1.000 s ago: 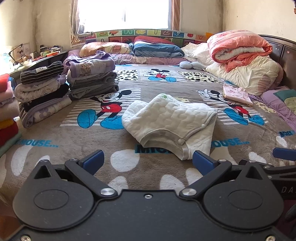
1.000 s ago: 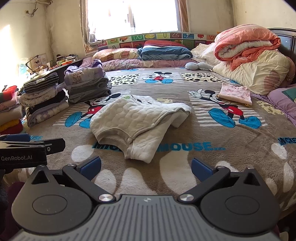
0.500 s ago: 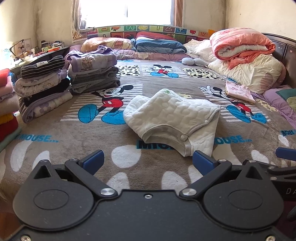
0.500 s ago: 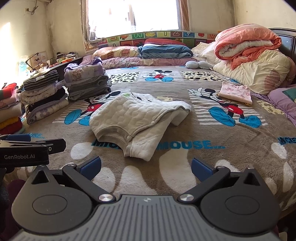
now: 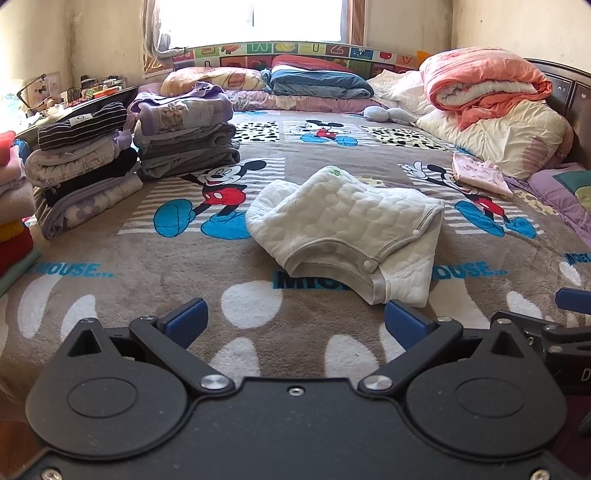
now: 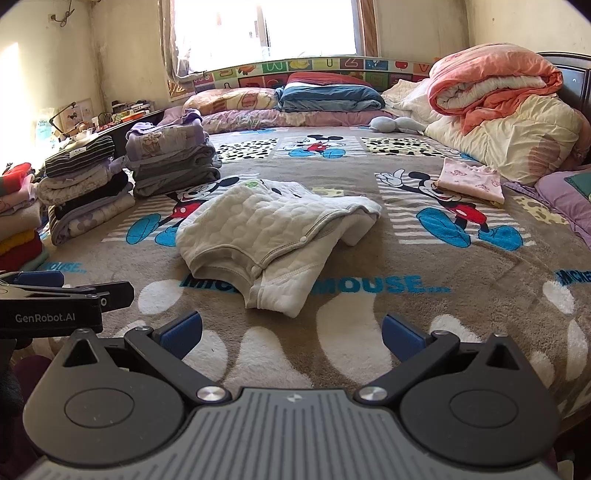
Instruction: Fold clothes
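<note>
A: Start at the tools. How do they stand?

B: The left gripper [image 5: 295,321] has its blue fingers [image 5: 186,320] spread wide with nothing between them, low over the near edge of the bed. The right gripper [image 6: 291,330] is just as wide apart and also empty. The two sit side by side; the left one's body shows at the left edge of the right wrist view.

A: And the garment?

B: The white quilted garment [image 5: 347,229] lies loosely folded on the brown cartoon-mouse blanket [image 5: 110,266], near the middle of the bed, just beyond both sets of fingers and touching neither. From the left gripper it sits ahead and a little right; from the right gripper, ahead and a little left.

A: Which way does it run?

B: Its long axis goes diagonally, from the near corner by the printed lettering up to the far end. The grey-trimmed opening with snap buttons [image 6: 255,269] faces the near side, toward the grippers. A small green mark sits at the far end.

A: What lies further out?

B: At the far left stand stacks of folded clothes [image 5: 184,136], with more piles at the left edge. To the right, well apart, lies a small pink garment [image 6: 471,182]. Rolled quilts [image 6: 495,85] and pillows [image 5: 317,79] sit along the far side, under the window [image 6: 266,29].
</note>
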{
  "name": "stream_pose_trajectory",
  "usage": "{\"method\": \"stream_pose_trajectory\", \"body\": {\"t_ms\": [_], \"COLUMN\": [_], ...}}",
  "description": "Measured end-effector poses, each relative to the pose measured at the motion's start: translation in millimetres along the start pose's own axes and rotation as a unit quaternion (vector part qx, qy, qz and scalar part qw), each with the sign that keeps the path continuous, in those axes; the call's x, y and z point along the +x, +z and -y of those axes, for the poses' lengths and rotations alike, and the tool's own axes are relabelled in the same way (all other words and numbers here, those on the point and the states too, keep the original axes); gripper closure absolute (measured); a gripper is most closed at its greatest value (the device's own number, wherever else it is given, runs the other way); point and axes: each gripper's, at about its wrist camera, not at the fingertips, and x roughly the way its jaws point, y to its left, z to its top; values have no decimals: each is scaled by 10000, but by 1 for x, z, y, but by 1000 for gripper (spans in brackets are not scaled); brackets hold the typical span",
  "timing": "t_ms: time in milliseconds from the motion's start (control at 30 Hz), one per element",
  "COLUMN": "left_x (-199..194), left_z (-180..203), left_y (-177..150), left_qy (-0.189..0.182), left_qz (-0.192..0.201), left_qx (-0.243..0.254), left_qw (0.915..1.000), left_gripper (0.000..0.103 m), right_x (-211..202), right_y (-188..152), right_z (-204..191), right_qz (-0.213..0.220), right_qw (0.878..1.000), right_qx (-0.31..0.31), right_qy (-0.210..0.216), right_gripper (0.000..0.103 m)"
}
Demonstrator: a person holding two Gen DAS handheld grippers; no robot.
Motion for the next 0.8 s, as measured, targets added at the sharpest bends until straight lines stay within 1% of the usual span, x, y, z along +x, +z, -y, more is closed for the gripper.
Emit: {"method": "stream_pose_trajectory", "body": {"t_ms": [800], "left_x": [6], "left_z": [-6], "left_y": [-2], "left_qy": [-36], "left_qz": [-25], "left_qx": [-42], "left_qw": [10000], "left_gripper": [0], "right_x": [10], "right_y": [-2], "right_z": [-1], "right_qz": [-121], "right_qw": [9999], "right_qx": [-36], "right_qy": [-3], "right_gripper": [0]}}
